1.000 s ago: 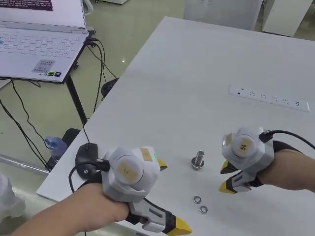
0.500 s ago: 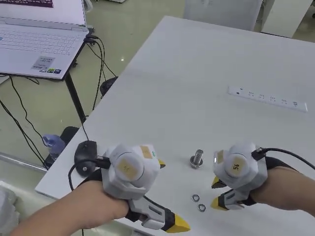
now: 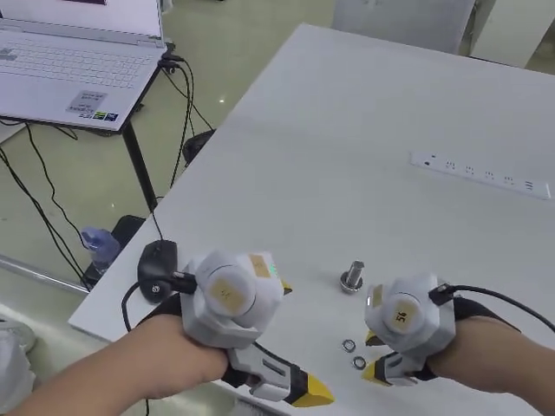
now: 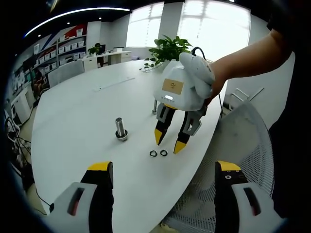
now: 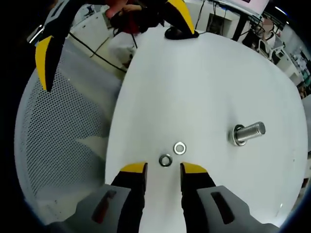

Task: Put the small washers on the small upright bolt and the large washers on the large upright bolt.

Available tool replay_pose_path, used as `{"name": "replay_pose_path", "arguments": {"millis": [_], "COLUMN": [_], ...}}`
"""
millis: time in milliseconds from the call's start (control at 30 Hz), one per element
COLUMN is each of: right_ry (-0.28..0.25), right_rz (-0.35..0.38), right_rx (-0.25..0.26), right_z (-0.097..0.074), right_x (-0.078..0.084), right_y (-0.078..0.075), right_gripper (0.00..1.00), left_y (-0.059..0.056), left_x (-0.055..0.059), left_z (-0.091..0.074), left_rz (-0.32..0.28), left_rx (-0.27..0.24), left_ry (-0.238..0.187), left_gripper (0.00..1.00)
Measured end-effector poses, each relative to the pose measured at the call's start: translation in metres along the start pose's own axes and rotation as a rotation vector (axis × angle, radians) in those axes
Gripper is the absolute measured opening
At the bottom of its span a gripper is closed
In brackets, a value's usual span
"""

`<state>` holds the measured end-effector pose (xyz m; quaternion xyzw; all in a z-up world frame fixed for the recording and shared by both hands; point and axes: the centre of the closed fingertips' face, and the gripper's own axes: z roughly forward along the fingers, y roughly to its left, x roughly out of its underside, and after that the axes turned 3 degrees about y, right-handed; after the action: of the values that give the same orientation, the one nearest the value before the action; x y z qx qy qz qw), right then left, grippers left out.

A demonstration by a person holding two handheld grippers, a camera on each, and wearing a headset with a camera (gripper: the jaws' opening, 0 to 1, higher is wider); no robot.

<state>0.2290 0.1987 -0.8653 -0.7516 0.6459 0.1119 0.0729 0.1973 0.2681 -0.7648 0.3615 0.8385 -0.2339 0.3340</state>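
Note:
One steel bolt (image 3: 351, 277) (image 4: 120, 130) (image 5: 248, 132) stands upright on the white table (image 3: 347, 139). Two small washers (image 3: 349, 345) (image 4: 153, 154) (image 5: 165, 160) lie flat side by side near the table's front edge, in front of the bolt. My right gripper (image 3: 371, 355) (image 4: 169, 141) (image 5: 164, 170) hovers open just right of them, its yellow tips pointing down at the nearer washer and apart from it. My left gripper (image 3: 302, 342) (image 4: 164, 167) (image 5: 109, 29) is open wide at the front edge, left of the washers, holding nothing.
A white power strip (image 3: 481, 173) lies at the table's far right. A laptop (image 3: 69, 69) sits on a side stand at upper left, a black mouse (image 3: 156, 273) at the table's near left corner. A mesh chair (image 4: 233, 145) stands beside the front edge.
My right gripper has moved left and down, from beside the bolt to just over the two washers. The left gripper has stayed nearly still.

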Motion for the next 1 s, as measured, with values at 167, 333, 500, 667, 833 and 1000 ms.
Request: {"name": "replay_pose_path", "arguments": {"millis": [167,333,500,667,833,1000], "right_ry": [0.003,0.010,0.032,0.033,0.030,0.037], "right_rz": [-0.002,-0.010,-0.020,-0.055,-0.043,-0.054], "right_rx": [0.003,0.007,0.016,0.038,0.039,0.053], "right_z": [0.007,0.011,0.013,0.013,0.013,0.014], "right_x": [0.000,0.002,0.002,0.003,0.003,0.000], "right_y": [0.000,0.000,-0.001,-0.004,-0.003,-0.003], "right_gripper": [0.29,0.28,0.26,0.22,0.22,0.16], "left_y": [0.003,0.005,0.006,0.008,0.009,0.007], "left_x": [0.004,0.004,0.004,0.002,0.001,0.005], "left_z": [-0.002,-0.003,-0.003,-0.003,-0.003,-0.001], "left_rz": [-0.009,-0.010,-0.009,-0.008,-0.012,-0.010], "left_rx": [-0.003,-0.006,-0.003,-0.004,-0.007,-0.004], "left_ry": [-0.002,-0.002,-0.003,-0.009,-0.015,-0.007], "left_gripper": [0.86,0.85,0.84,0.83,0.83,0.82]}}
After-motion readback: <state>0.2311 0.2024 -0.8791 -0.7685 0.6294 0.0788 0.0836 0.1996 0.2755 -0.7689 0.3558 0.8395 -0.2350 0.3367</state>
